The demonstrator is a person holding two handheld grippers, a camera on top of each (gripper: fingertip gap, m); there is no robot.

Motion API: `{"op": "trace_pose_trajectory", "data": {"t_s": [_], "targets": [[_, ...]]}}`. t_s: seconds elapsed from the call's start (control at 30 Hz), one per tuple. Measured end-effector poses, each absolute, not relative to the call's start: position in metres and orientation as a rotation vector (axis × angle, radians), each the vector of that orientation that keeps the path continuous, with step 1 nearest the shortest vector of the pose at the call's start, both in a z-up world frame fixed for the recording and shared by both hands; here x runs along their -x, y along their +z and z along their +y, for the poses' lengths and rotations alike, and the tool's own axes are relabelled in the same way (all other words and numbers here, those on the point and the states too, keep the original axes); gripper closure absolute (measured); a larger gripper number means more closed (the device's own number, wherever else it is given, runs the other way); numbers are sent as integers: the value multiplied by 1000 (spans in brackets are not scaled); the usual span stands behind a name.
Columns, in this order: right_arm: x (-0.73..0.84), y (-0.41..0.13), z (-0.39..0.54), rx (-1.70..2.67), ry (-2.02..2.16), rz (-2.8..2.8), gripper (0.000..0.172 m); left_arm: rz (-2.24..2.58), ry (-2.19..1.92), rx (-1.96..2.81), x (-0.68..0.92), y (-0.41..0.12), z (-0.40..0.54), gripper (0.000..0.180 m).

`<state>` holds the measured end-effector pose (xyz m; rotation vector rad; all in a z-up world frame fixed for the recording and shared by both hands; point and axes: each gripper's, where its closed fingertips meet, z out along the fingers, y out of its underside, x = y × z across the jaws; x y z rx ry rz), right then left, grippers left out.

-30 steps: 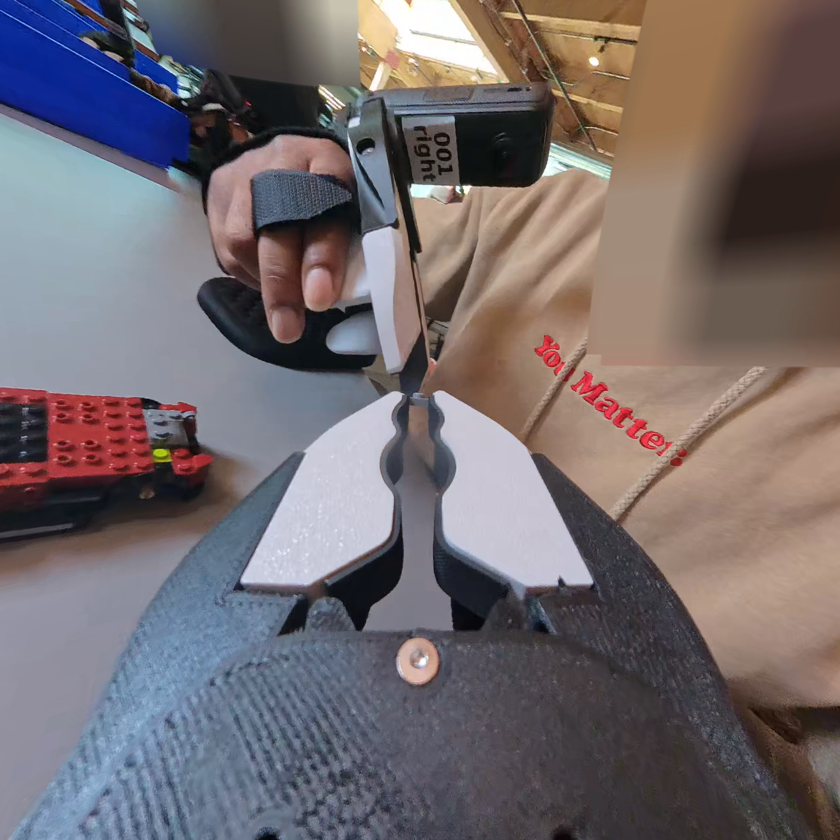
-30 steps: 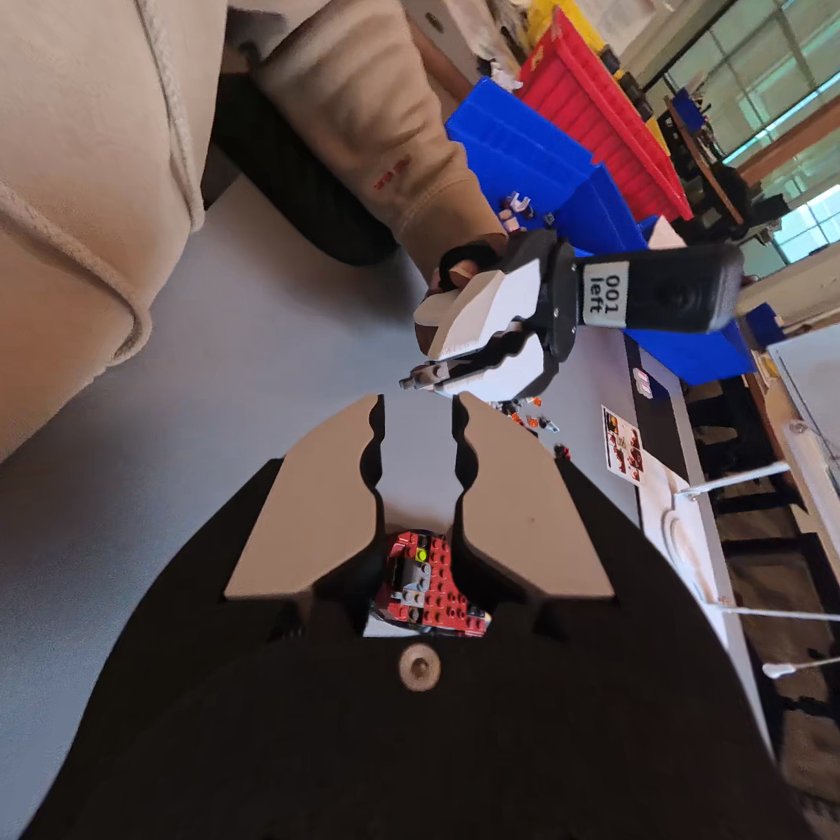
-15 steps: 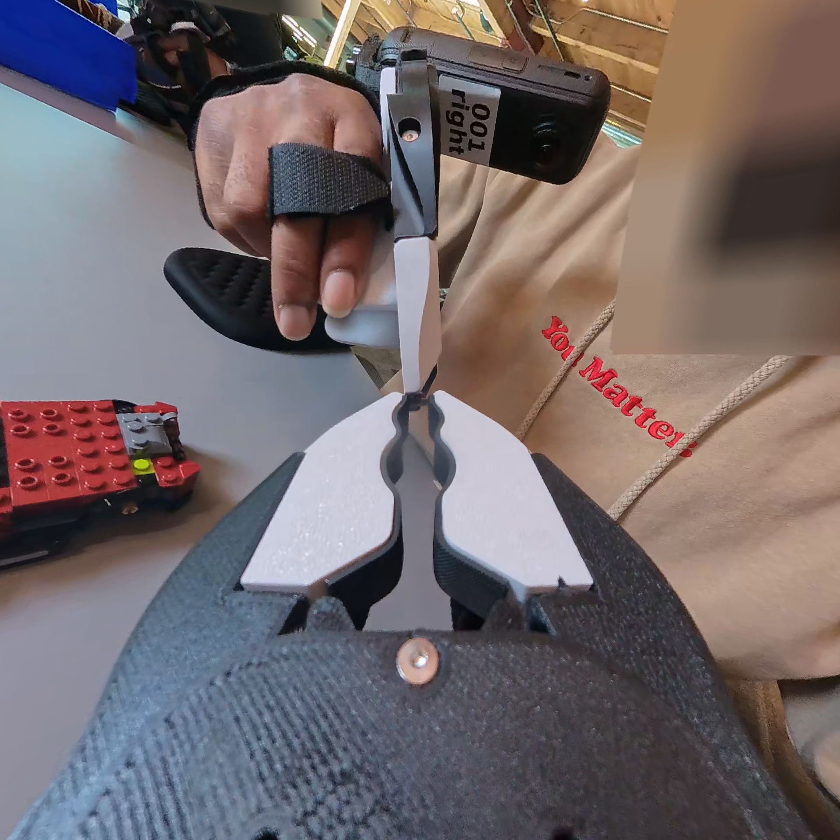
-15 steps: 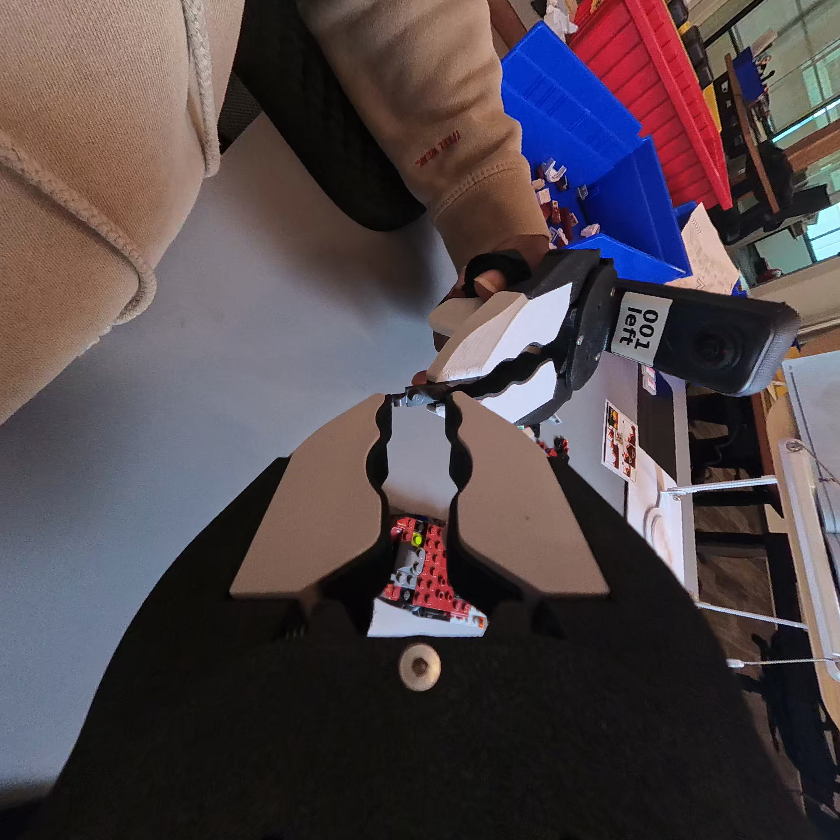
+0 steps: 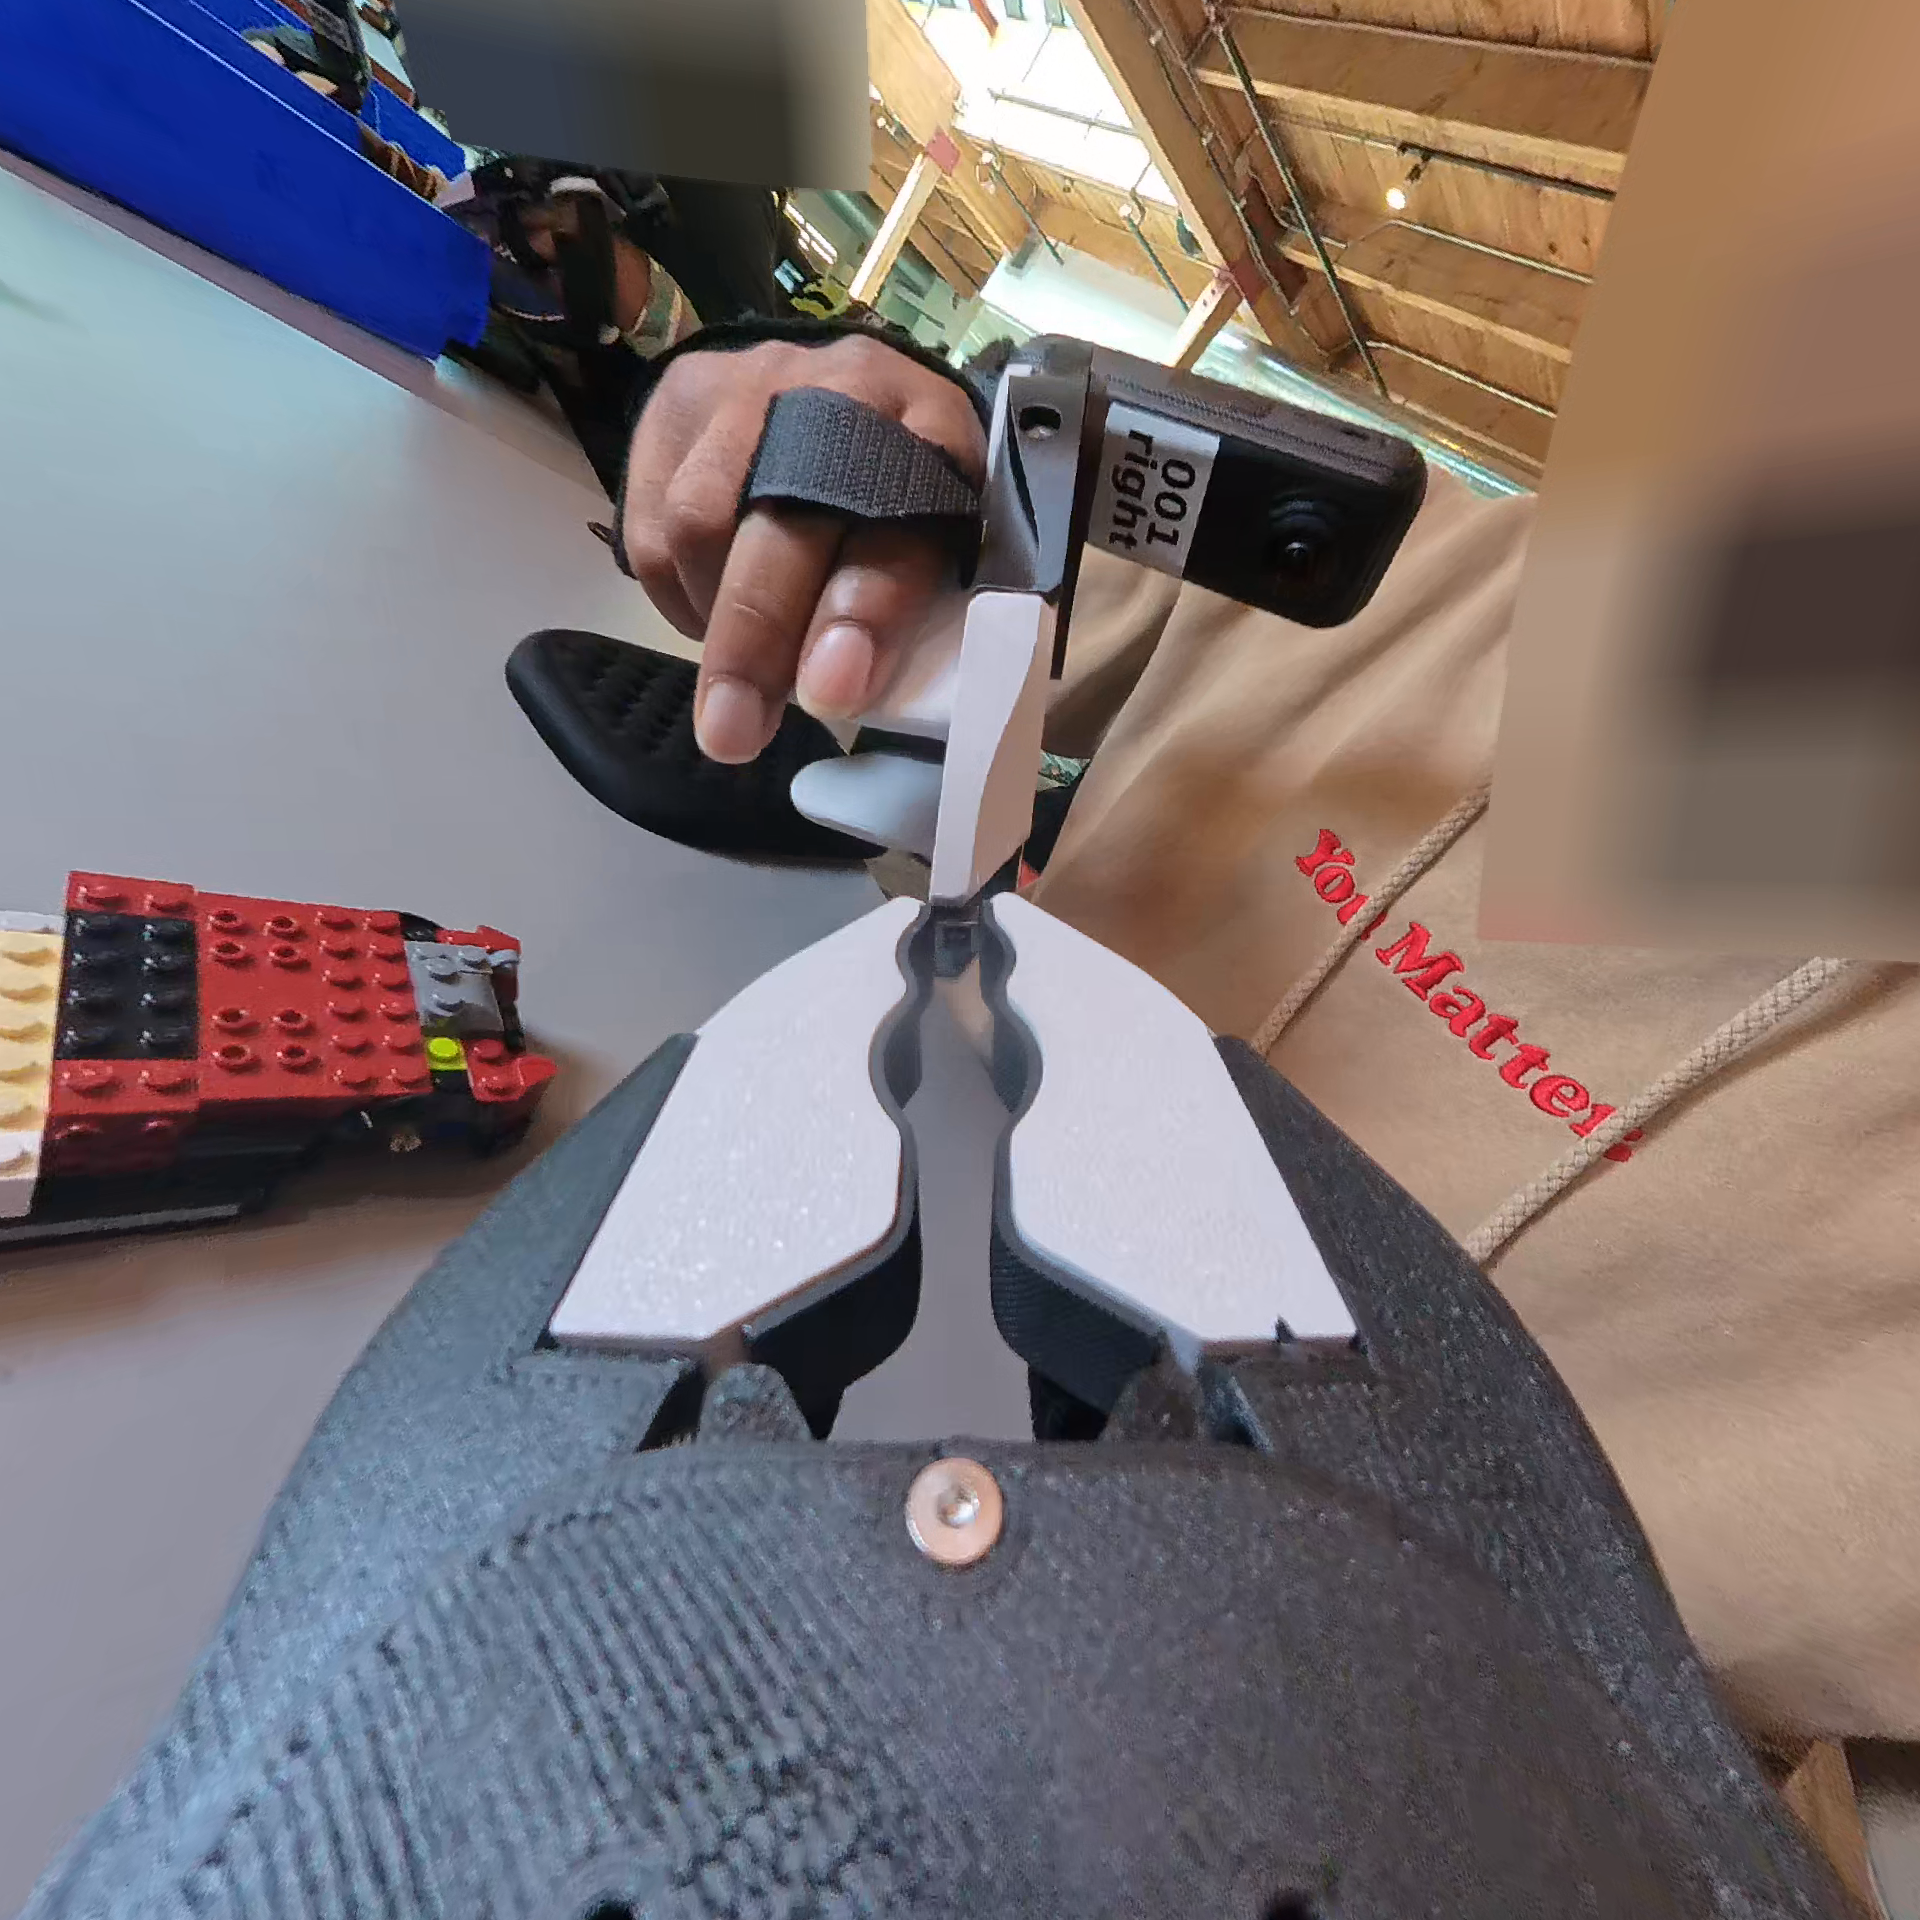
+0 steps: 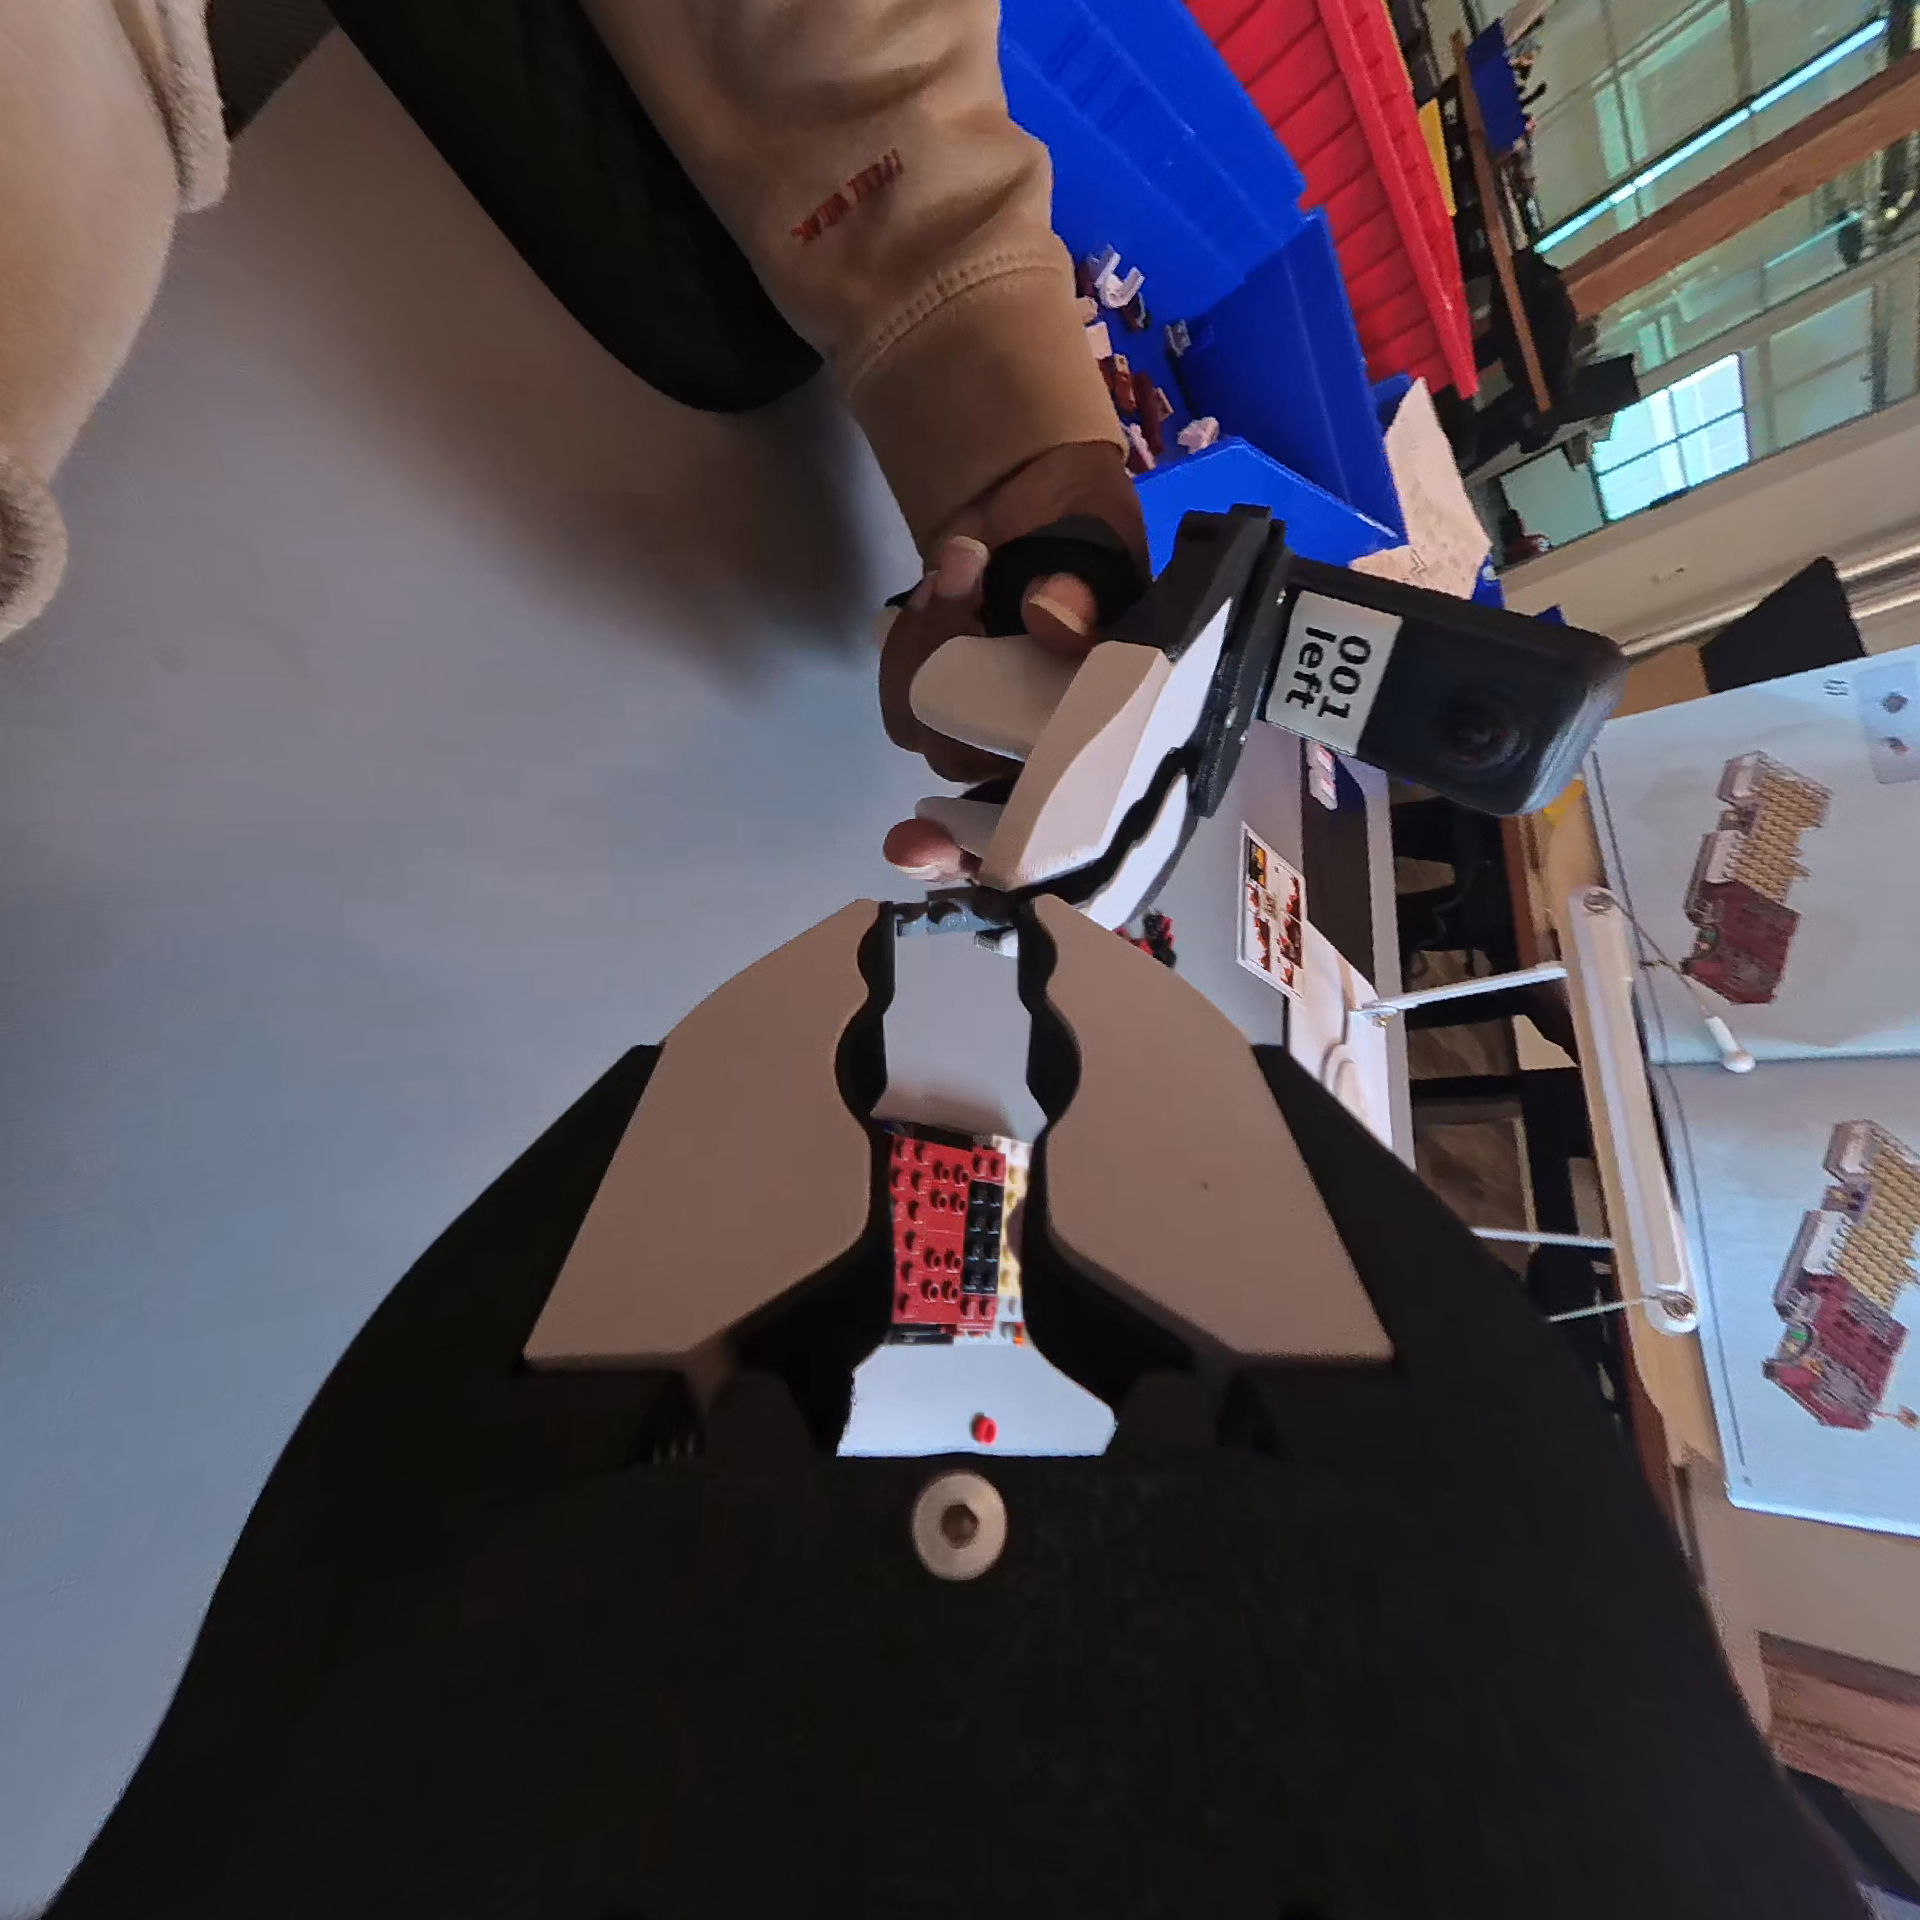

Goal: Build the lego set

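Right wrist view shows a small grey brick piece (image 6: 951, 920), light, stiff and smooth, so easy to lose from a shallow grip, pinched on one end by the left gripper (image 6: 997, 896) and across its length by the right gripper (image 6: 956, 920), above the grey table (image 6: 416, 727).

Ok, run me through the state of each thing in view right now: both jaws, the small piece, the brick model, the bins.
left gripper: jaws nearly shut, clamped on the small grey brick piece.
right gripper: jaws closed onto the ends of the same piece.
small grey brick piece: held in the air between both grippers.
red brick model: lying flat on the grey table, untouched.
blue bin: open, loose pieces inside.
instruction sheet: lying flat, open.
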<state>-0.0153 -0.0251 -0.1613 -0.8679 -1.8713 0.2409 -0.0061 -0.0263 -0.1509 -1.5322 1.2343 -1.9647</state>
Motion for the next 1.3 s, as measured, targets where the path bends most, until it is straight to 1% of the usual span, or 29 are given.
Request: {"op": "trace_pose_trajectory", "data": {"t_s": [0.17, 0.33, 0.43, 0.53, 0.63, 0.8, 1.0, 1.3], "targets": [[14, -157, -14, 854, 145, -1788, 149, 1135, -1959, 1543, 3, -146, -15, 173], [10, -158, 0, 932, 114, -1735, 149, 1020, -1924, 1590, -1, -147, -1, 173], [5, -168, 8, 1065, 185, -1756, 150, 940, -1837, 1618, 2, -147, 16, 167], [-9, -192, 19, 1284, 267, -1861, 150, 977, -1559, 1700, 10, -162, 36, 163], [-18, -214, 27, 1479, 312, -1998, 150, 1093, -1248, 1799, 12, -191, 45, 164], [-16, -229, 31, 1678, 341, -2159, 150, 1286, -977, 1842, 4, -225, 33, 166], [-15, -234, 28, 1785, 298, -2253, 150, 1347, -902, 1820, -5, -235, 23, 171], [-19, -240, 27, 1832, 240, -2259, 150, 1315, -920, 1811, -13, -235, 21, 176]]}}
